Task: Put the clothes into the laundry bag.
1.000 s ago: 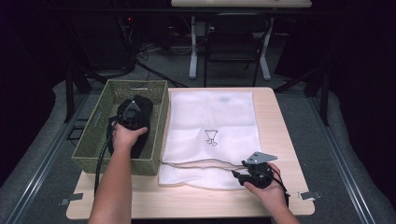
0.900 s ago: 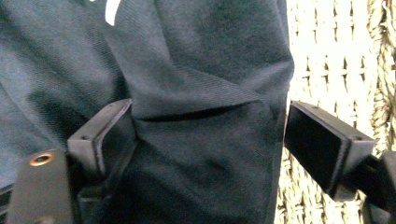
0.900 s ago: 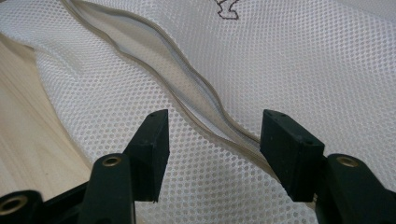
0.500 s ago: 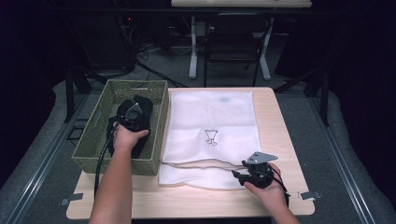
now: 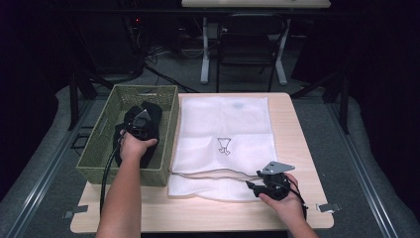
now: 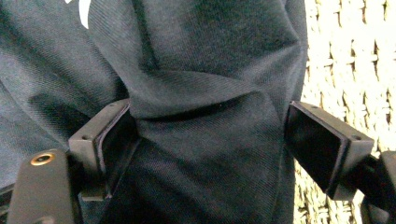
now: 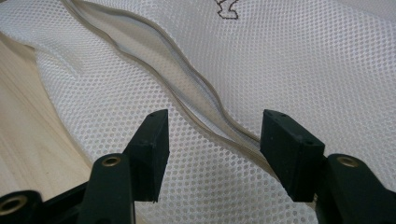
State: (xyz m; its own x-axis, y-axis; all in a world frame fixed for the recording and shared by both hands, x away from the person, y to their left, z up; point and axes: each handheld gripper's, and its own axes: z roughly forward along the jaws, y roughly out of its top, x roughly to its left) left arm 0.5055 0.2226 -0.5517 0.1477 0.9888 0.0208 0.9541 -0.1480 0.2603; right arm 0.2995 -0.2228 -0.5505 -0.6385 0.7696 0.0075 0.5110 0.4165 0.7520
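The dark garment [image 6: 201,140] is lying bunched in the basket [image 5: 99,148], a fold of it sitting between the wide-apart jaws of the left claw [image 6: 210,140], which is not yet pinching. Compared with a second ago, that claw is sitting a little deeper into the cloth, so the grab looks close. Beyond its right jaw, the basket's woven wall is showing. Across the table [image 5: 297,134], the right claw [image 7: 212,144] is hovering agape over the mesh bag [image 7: 299,70], straddling its gaping zipper mouth [image 7: 187,84], seemingly readying to hold it for loading.
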